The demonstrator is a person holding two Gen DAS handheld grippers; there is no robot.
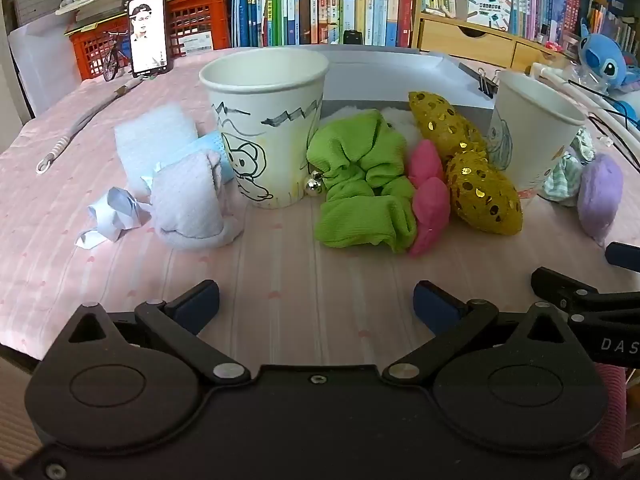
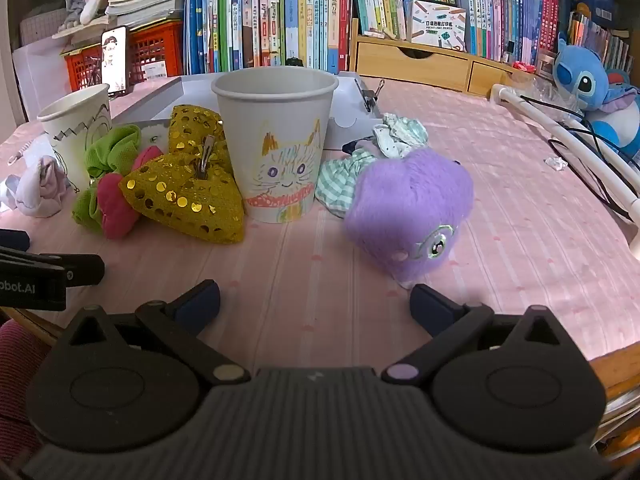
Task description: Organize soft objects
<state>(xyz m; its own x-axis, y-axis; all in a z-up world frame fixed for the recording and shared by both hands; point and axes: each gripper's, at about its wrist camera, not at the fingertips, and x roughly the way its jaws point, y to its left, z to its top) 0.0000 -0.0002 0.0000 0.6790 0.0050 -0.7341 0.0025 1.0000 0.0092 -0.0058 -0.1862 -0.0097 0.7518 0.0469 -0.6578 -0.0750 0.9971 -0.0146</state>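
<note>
Just beyond the right hand-held gripper (image 2: 315, 304) lies the purple plush (image 2: 408, 208).

A pink striped tablecloth (image 2: 520, 208) covered the table. Behind it stood a bookshelf (image 2: 280, 16) packed with upright books, a red plastic crate (image 1: 192, 24) under stacked papers, and a wooden drawer organizer (image 2: 432, 64). A phone (image 1: 147, 34) stood propped upright with its screen lit.

Green scrunchie (image 1: 362, 184), pink plush bow (image 1: 428, 196) and gold sequin bow (image 1: 476, 178) bunched together, touching, between two upright paper cups (image 1: 266, 120). Fluffy purple plush (image 2: 408, 208) lying beside the cat-drawn cup (image 2: 276, 144), striped cloth (image 2: 340, 184) just behind.
</note>
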